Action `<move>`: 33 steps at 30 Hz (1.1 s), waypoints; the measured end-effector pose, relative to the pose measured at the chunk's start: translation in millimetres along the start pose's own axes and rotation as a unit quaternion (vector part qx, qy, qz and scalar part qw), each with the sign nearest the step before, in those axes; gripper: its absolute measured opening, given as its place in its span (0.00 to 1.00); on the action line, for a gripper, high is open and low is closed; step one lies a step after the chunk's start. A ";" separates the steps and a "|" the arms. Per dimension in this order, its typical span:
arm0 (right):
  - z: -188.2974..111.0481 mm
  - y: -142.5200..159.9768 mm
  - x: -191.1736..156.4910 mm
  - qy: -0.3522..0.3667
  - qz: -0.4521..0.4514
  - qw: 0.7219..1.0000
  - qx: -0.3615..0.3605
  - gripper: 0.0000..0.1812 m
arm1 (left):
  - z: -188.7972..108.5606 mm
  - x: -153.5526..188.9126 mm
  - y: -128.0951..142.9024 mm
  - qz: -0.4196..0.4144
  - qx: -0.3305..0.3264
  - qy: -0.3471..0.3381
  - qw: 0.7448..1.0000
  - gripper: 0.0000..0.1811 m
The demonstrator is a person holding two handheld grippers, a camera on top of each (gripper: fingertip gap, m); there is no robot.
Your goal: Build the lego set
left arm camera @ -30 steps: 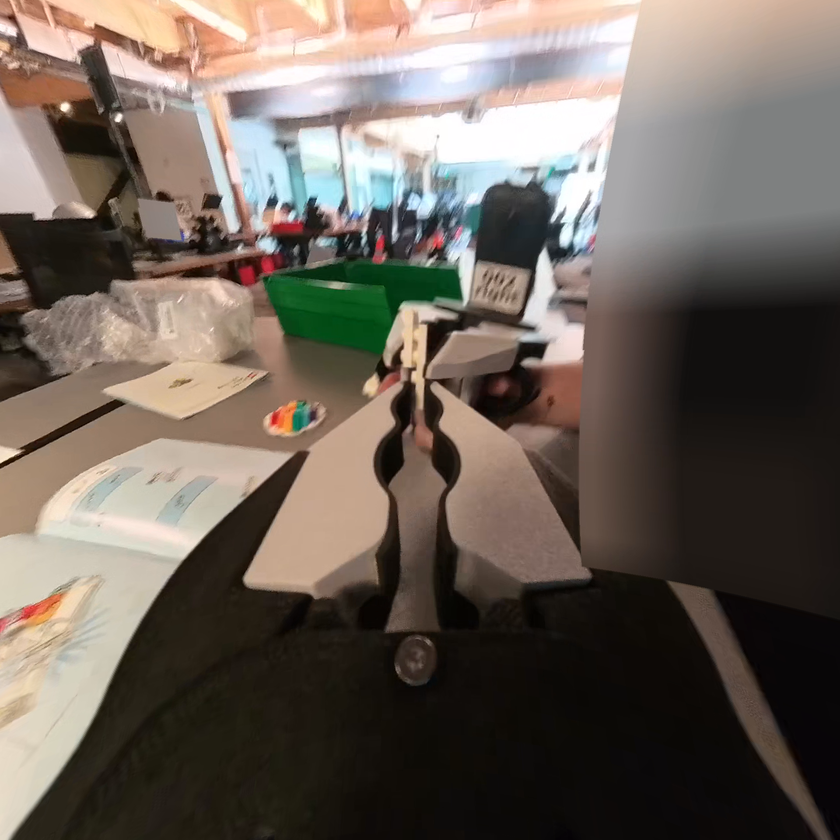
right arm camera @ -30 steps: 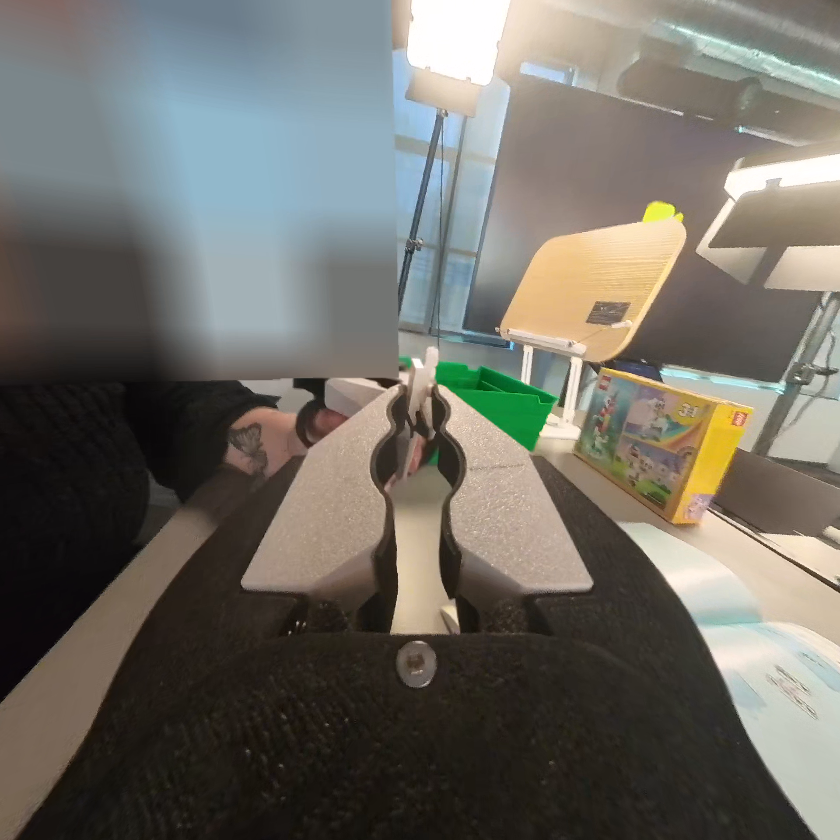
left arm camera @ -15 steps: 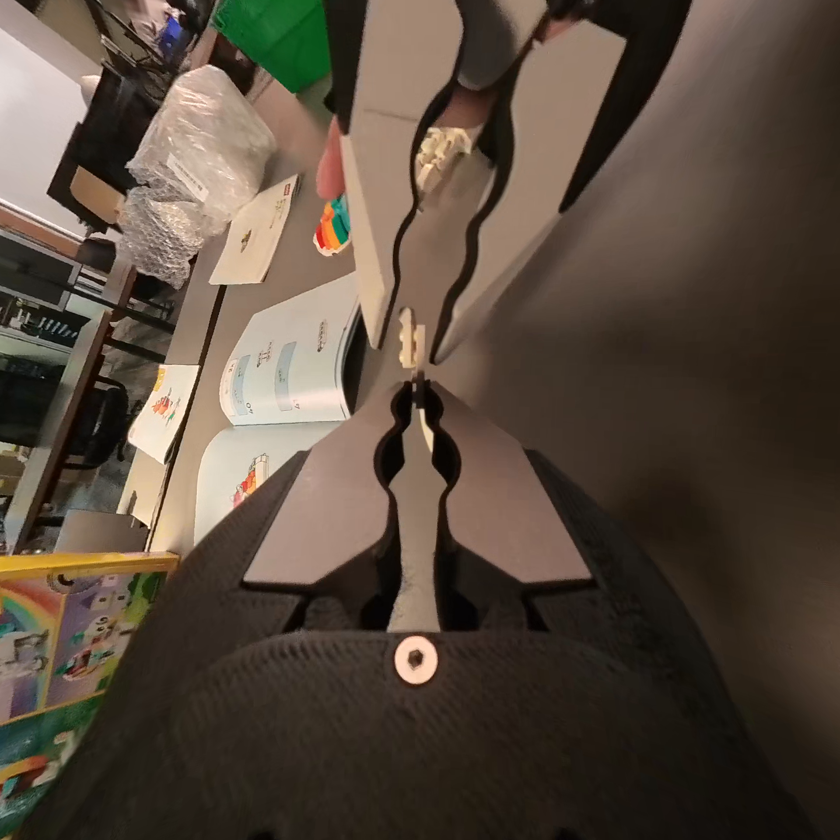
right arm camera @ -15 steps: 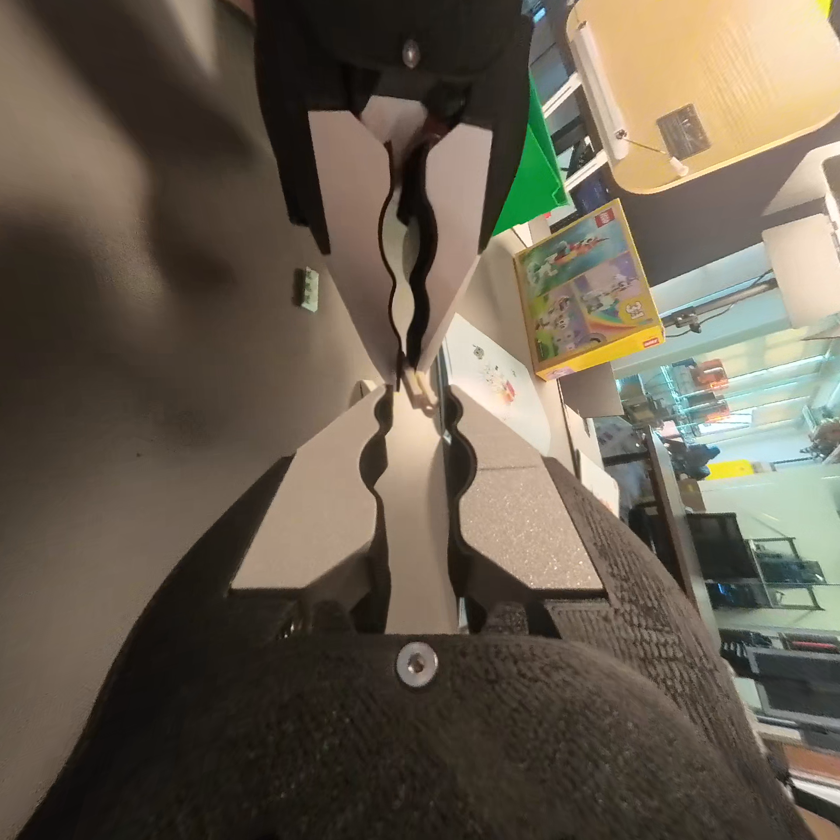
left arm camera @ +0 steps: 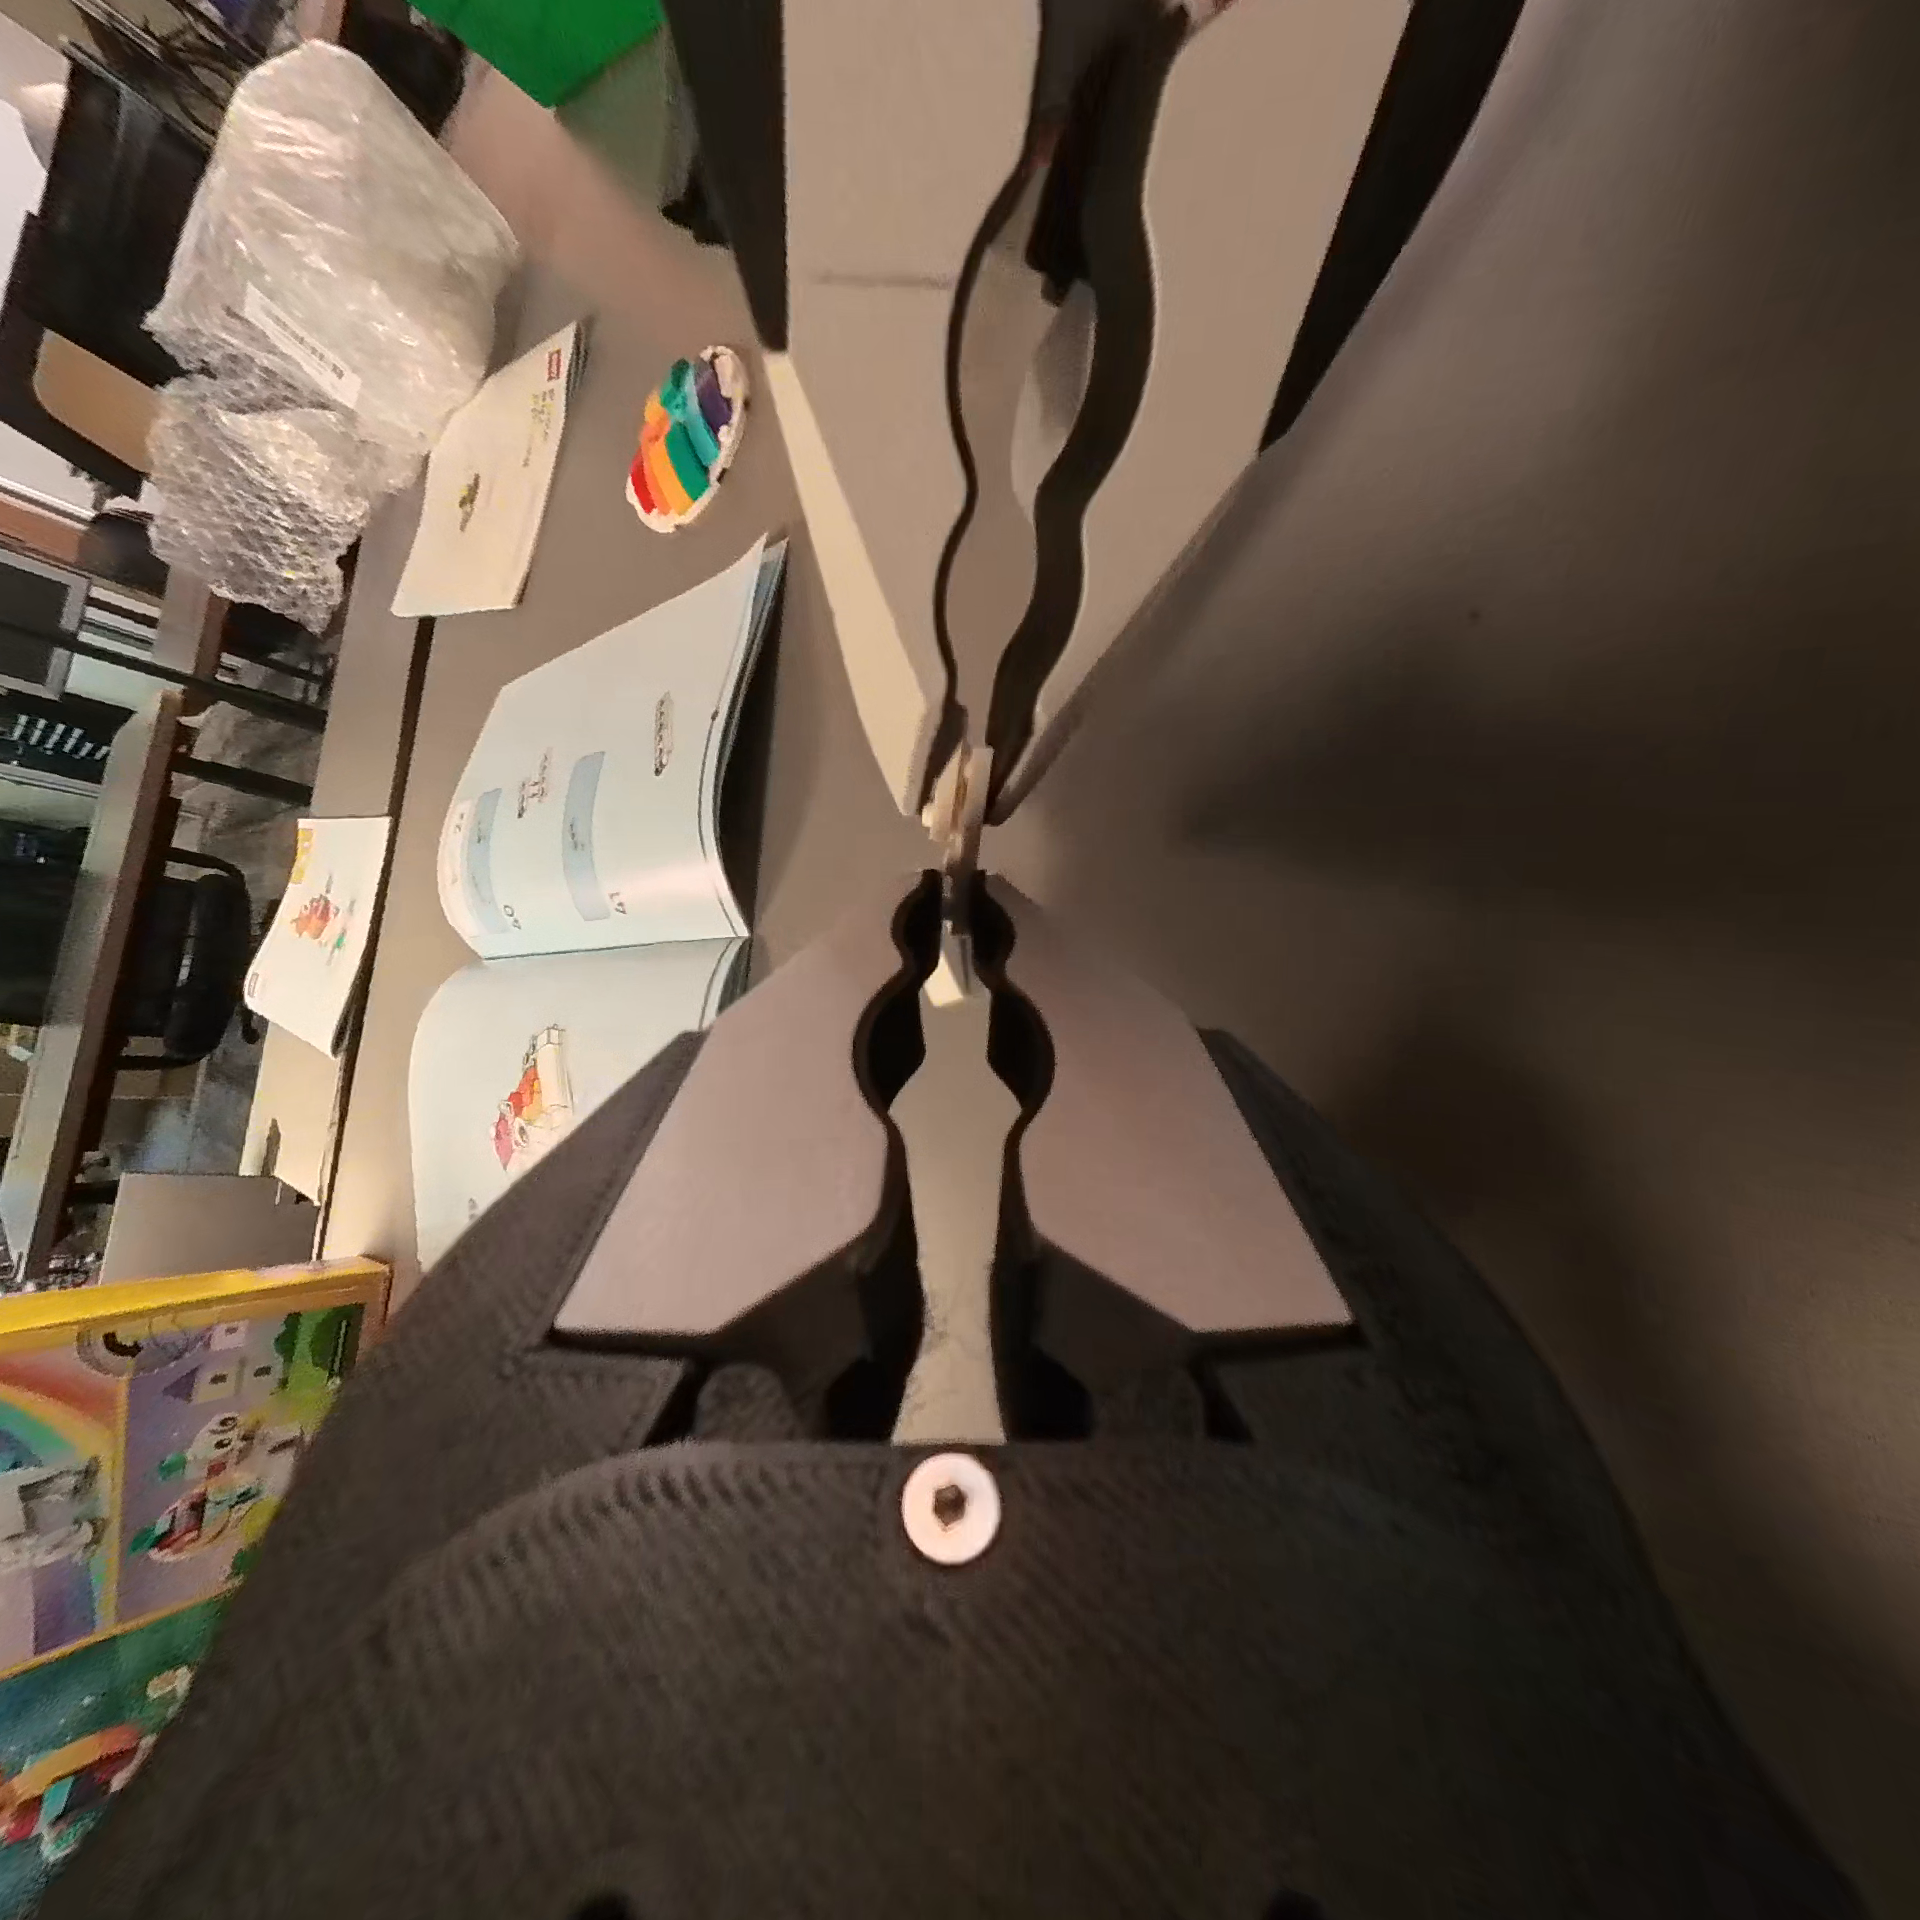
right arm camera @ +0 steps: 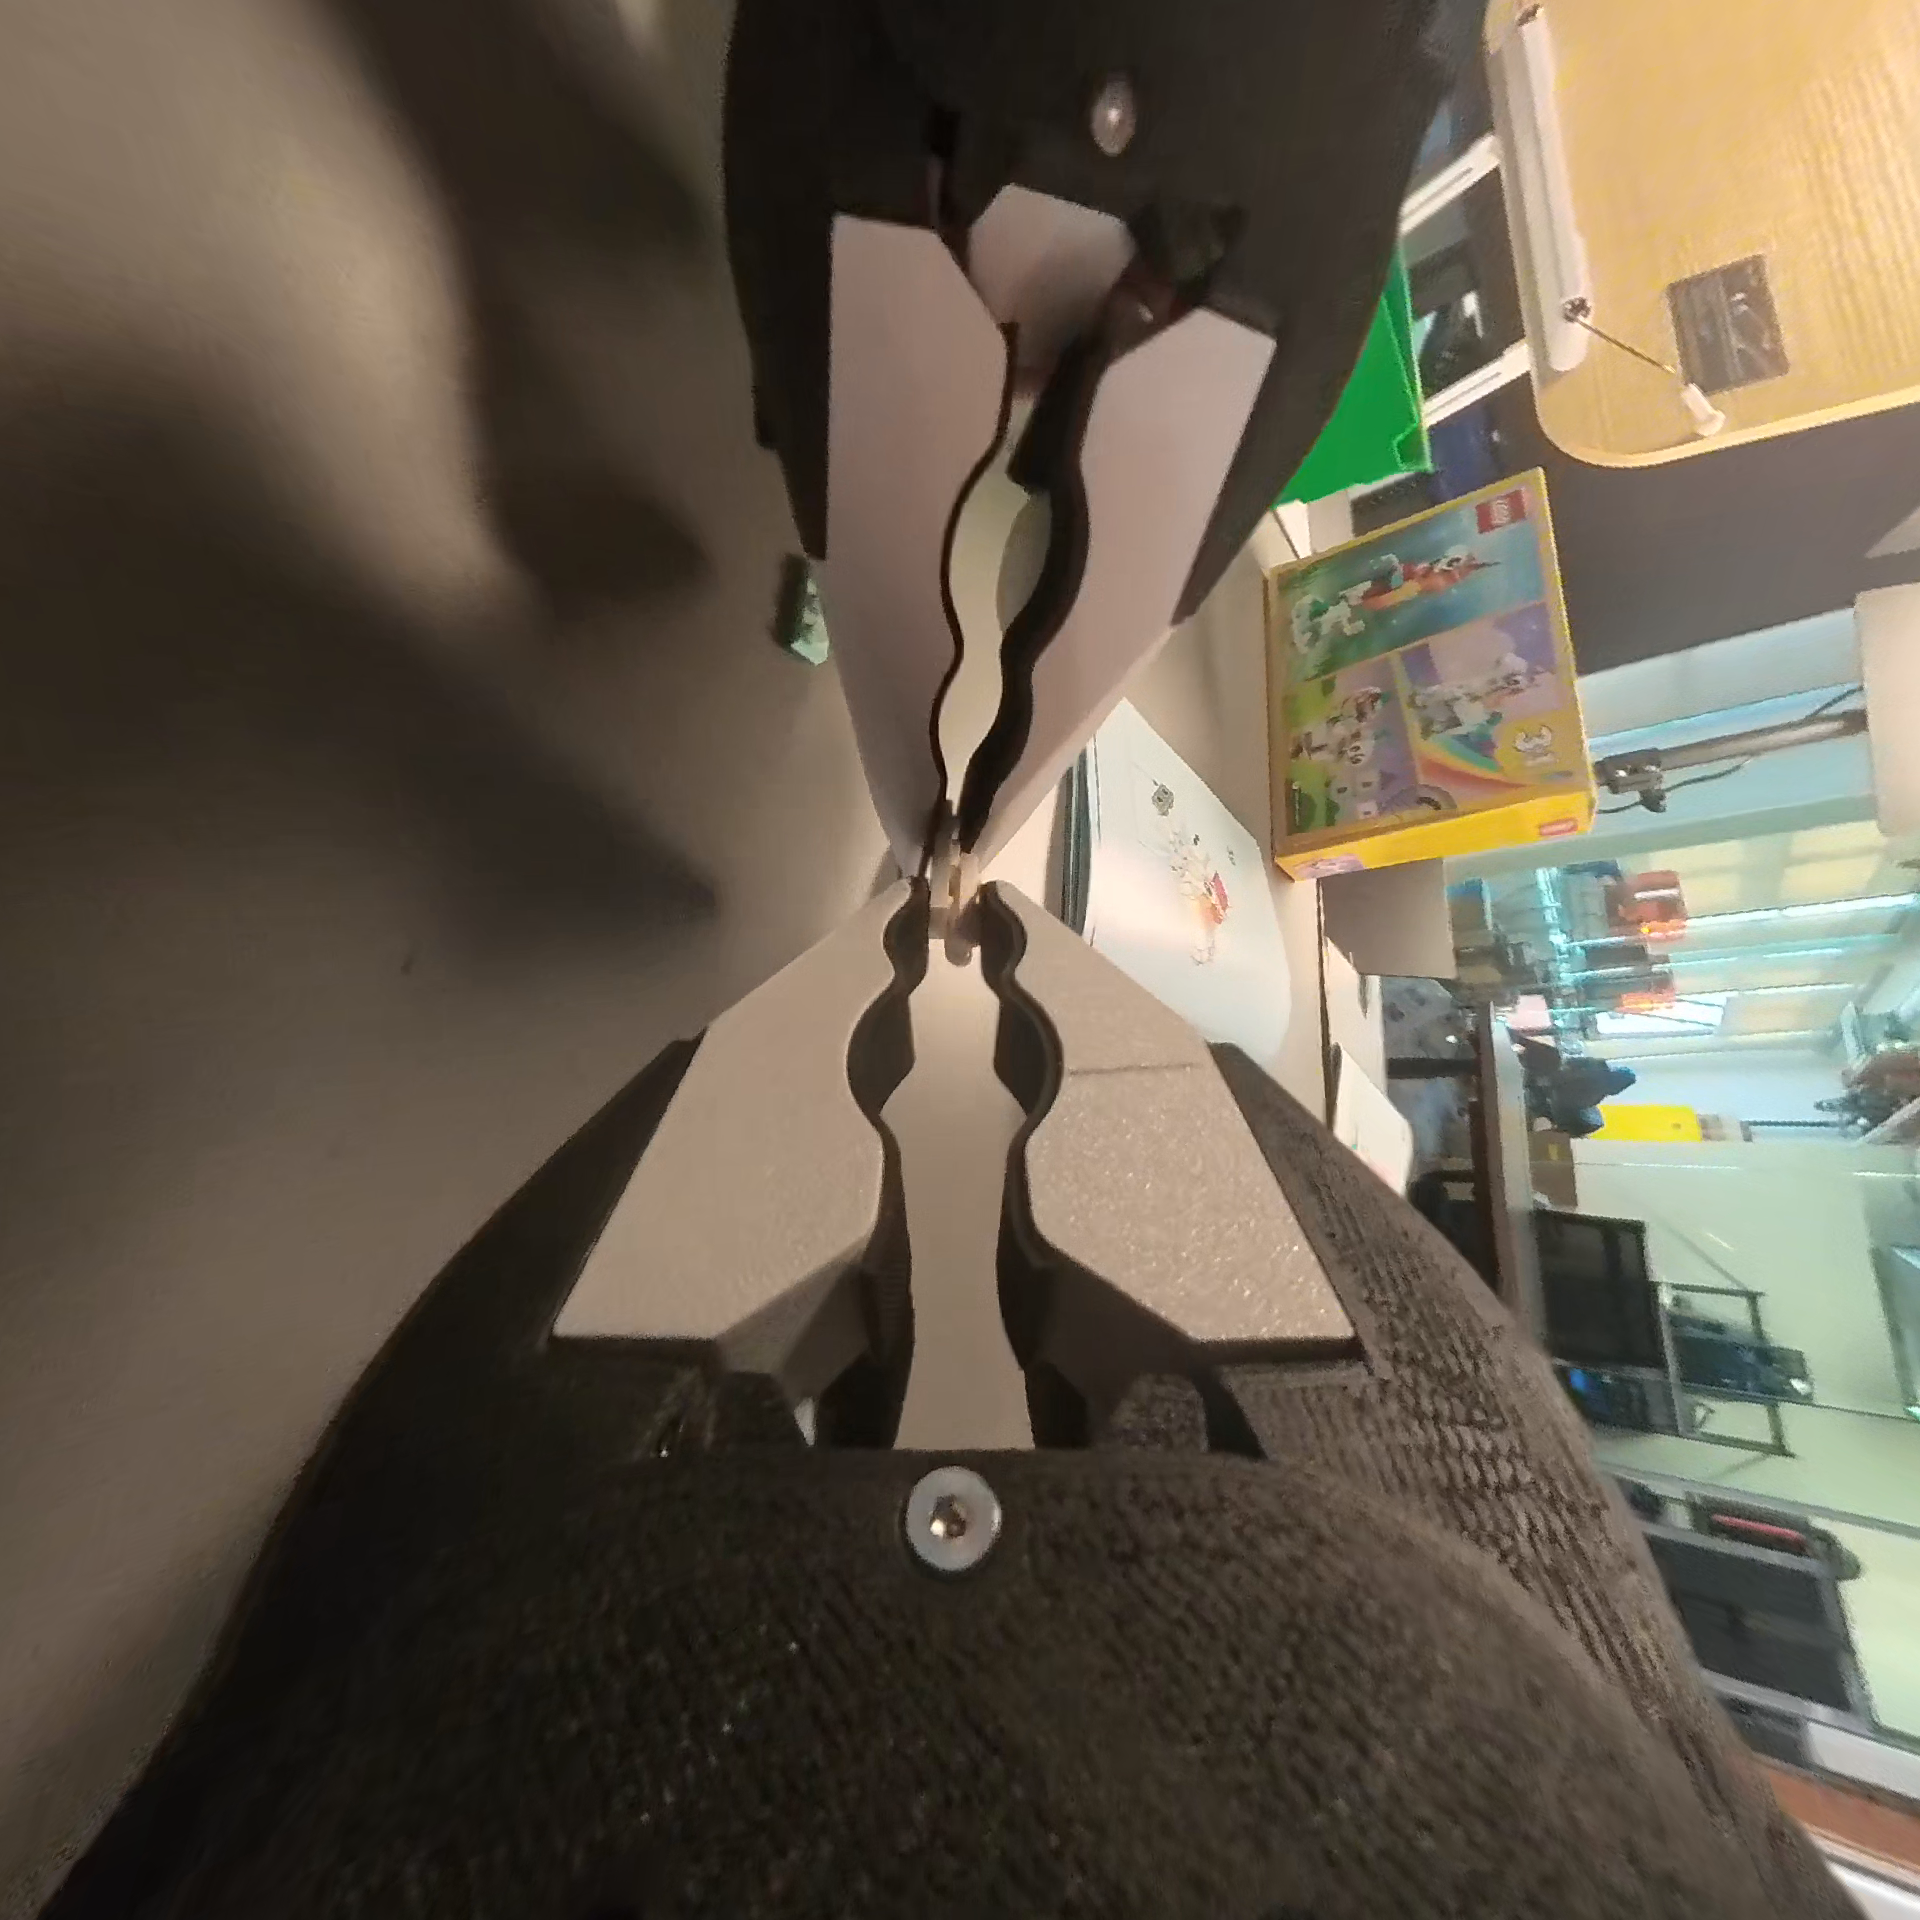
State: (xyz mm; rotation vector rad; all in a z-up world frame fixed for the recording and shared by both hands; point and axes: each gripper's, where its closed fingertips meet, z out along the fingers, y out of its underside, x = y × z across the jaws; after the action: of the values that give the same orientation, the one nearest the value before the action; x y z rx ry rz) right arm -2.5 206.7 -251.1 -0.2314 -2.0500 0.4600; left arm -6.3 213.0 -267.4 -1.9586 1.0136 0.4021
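Observation:
My left gripper is shut on a thin white lego piece that sits between its fingertips. My right gripper is shut on a small white lego piece. The two grippers point at each other, tip to tip, above the grey table. In the left wrist view the right gripper comes in from the top with its white piece, which touches the left one's piece. In the right wrist view the left gripper comes in from the top.
An open instruction booklet, a rainbow lego build on a white plate, thin leaflets, bubble wrap and a green bin lie on the table. The yellow lego box stands at the side. A small green piece lies loose. The tips of both grippers are at nearly the same place.
Both grippers swung from pointing level across the room to pointing along the tabletop. In the last half second their tips closed the small gap and the two white pieces now touch.

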 end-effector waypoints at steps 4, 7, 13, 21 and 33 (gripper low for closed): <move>1.9 -0.3 -2.9 0.013 -0.081 0.996 -0.031 0.04 | 0.9 2.5 3.1 -0.008 -0.011 0.011 1.000 0.03; 4.9 0.1 -7.2 0.020 -0.158 0.985 -0.062 0.04 | 2.9 6.4 7.5 -0.004 -0.024 0.021 0.999 0.03; 3.1 -4.5 -4.7 0.017 -0.099 0.994 -0.036 0.04 | -2.7 3.8 1.9 -0.031 0.016 0.029 0.999 0.04; -29.4 -38.0 36.0 0.036 0.144 0.975 0.167 0.04 | -48.2 -21.4 -47.3 -0.141 0.257 0.042 0.955 0.04; -39.1 -42.8 47.2 0.107 0.061 0.978 0.169 0.04 | -61.5 -28.1 -62.9 -0.435 0.332 0.271 0.792 0.07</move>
State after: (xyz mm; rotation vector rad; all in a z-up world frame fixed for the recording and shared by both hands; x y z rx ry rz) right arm 8.9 193.0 -178.5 -0.1916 -1.7230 0.8149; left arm 19.3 195.1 -180.5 -1.6443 0.3557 -0.9643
